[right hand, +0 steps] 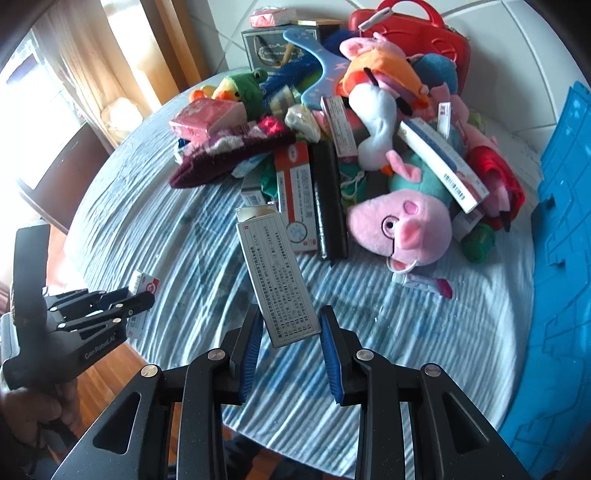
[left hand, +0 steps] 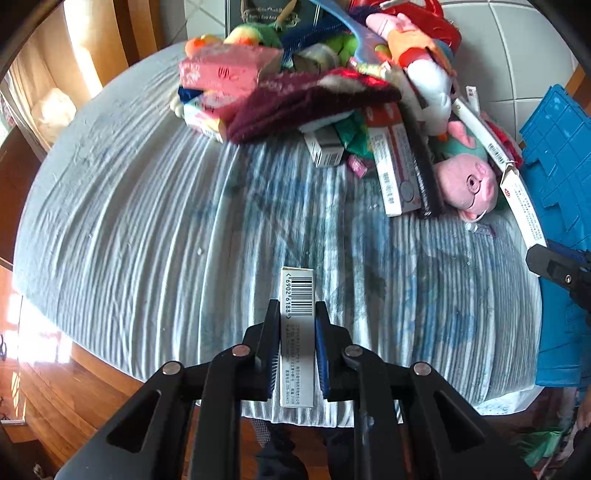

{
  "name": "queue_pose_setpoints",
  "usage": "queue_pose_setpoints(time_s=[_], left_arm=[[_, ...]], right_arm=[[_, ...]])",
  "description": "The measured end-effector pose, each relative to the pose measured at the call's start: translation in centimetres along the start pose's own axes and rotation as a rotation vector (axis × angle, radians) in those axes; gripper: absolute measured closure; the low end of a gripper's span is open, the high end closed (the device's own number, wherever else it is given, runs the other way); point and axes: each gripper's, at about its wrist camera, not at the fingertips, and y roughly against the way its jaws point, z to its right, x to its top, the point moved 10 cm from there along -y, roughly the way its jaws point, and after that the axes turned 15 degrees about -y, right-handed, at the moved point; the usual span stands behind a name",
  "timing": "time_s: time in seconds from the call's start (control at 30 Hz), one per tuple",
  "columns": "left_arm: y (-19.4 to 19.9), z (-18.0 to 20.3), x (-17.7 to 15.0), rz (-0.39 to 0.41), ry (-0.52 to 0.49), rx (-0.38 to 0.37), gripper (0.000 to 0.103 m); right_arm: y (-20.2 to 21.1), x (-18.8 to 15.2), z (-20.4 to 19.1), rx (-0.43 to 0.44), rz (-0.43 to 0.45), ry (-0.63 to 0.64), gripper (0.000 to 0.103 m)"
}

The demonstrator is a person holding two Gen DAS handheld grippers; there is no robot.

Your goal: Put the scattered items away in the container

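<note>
My left gripper point(left hand: 296, 314) is shut on a narrow white box with a barcode point(left hand: 297, 291), held above the striped cloth point(left hand: 147, 229). It also shows in the right wrist view point(right hand: 144, 295), low at the left. My right gripper point(right hand: 291, 317) is shut on a long grey-white printed box point(right hand: 275, 269), tilted up over the cloth. A pile of scattered items lies at the far side: a pink pig plush point(right hand: 402, 229), a maroon knit piece point(right hand: 229, 155), medicine boxes point(right hand: 295, 195). The blue plastic container point(right hand: 561, 236) stands at the right edge.
A red case point(right hand: 417, 33), a green frog plush point(right hand: 247, 85) and a blue hanger point(right hand: 317, 70) sit at the back of the pile. The round table's edge and wooden floor point(left hand: 74, 380) lie at the near left. Curtains hang at the far left.
</note>
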Motion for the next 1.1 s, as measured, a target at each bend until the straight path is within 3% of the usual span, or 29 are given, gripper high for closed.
queue_pose_setpoints(time_s=[0.77,1.1], left_arm=[[17.3,-2.0,10.5,0.242,-0.05,0.144,0.086],[25.2,-0.7,14.3,0.364,-0.067,0.114,0.086]], right_arm=[[14.6,5.5,-2.6,0.009,0.189,-0.063,0.073],[20.9,6.8,-3.2,0.035,0.269,-0.107,0.073]])
